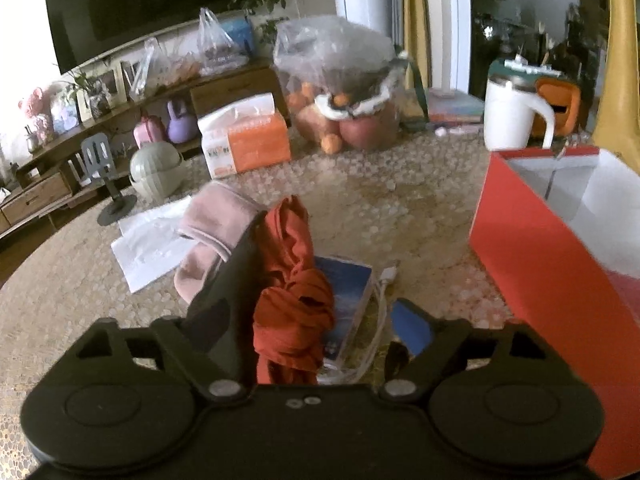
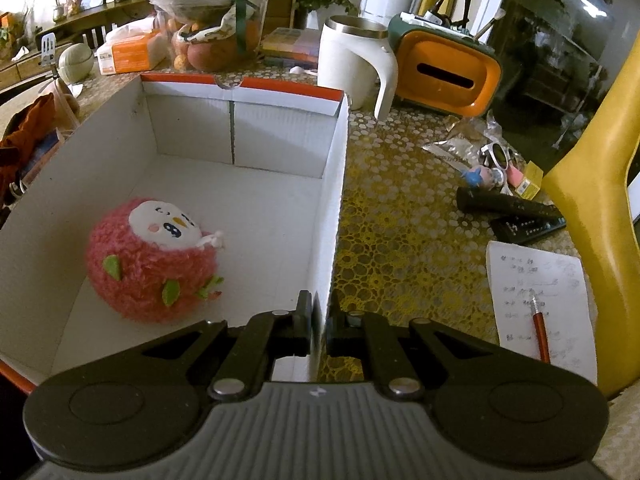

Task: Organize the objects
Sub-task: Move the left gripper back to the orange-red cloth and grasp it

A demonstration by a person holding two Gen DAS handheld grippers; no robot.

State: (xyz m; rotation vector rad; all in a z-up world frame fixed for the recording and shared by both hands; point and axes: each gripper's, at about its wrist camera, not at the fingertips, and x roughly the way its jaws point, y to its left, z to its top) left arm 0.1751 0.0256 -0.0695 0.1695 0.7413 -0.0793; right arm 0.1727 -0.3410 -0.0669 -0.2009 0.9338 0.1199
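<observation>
Left wrist view: the left gripper [image 1: 320,276] stands wide apart around a crumpled red cloth [image 1: 294,300], which lies between its fingers on a blue booklet [image 1: 347,300] beside a white cable [image 1: 380,312]; the pads do not visibly press it. Right wrist view: the right gripper [image 2: 319,320] is clamped on the right wall of the red box [image 2: 334,200], where a pink plush toy [image 2: 154,260] sits inside, left of the jaws.
</observation>
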